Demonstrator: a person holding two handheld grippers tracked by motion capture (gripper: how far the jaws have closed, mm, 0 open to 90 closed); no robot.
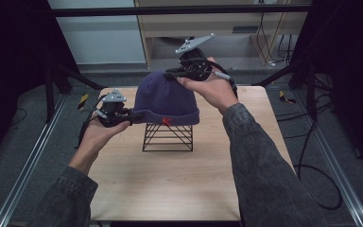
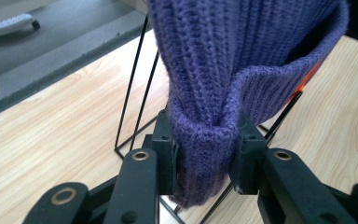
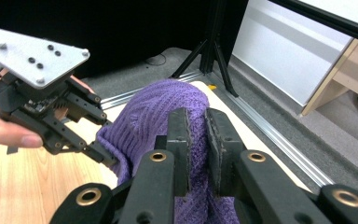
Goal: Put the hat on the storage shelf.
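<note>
A purple knit beanie (image 1: pixel 165 98) sits over a black wire stand (image 1: pixel 167 137) in the middle of the wooden table (image 1: pixel 170 184). A small orange tag (image 1: pixel 166 121) shows on its folded brim. My left gripper (image 1: pixel 133 115) is shut on the brim at the hat's left side; in the left gripper view the brim (image 2: pixel 205 140) bunches between the black jaws. My right gripper (image 1: pixel 171 73) is at the crown, shut on a pinch of knit (image 3: pixel 196 140). The left gripper (image 3: pixel 106 156) also appears in the right gripper view, clamped on the brim.
Metal rails (image 1: pixel 26 165) run along both sides of the table on the grey floor. Cables (image 1: pixel 312 156) lie on the floor at the right. A black tripod leg (image 1: pixel 75 75) stands at the back left, and a pale shelf unit (image 1: pixel 227 28) is behind the table.
</note>
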